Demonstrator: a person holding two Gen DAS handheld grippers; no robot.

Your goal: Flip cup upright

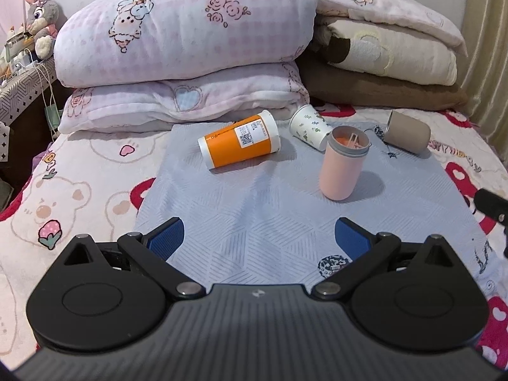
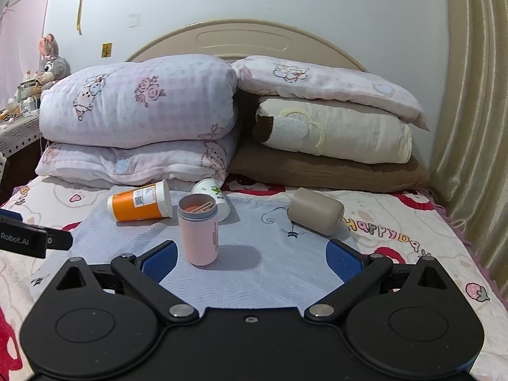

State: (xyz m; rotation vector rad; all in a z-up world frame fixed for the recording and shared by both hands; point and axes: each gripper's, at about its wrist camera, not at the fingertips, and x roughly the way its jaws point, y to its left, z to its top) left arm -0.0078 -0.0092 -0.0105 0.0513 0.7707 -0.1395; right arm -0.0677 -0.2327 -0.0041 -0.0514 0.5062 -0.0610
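Observation:
A pink cup [image 1: 340, 166] [image 2: 200, 231] stands upright on a grey-blue mat [image 1: 254, 209] [image 2: 254, 270], its grey rim up. An orange-and-white cup [image 1: 239, 143] [image 2: 141, 201] lies on its side to its left. A white patterned paper cup [image 1: 309, 130] [image 2: 213, 195] lies on its side behind the pink cup. A beige cup [image 1: 408, 135] [image 2: 316, 211] lies on its side to the right. My left gripper [image 1: 259, 238] is open and empty, short of the cups. My right gripper [image 2: 250, 258] is open and empty, with the pink cup just ahead near its left finger.
The mat lies on a bed with a cartoon-print sheet [image 1: 63, 197] [image 2: 412, 231]. Folded quilts and pillows [image 1: 190, 41] [image 2: 143, 111] are stacked behind the cups. A bedside table with a plush toy [image 1: 39, 16] is at far left. A curtain [image 2: 470, 111] hangs at right.

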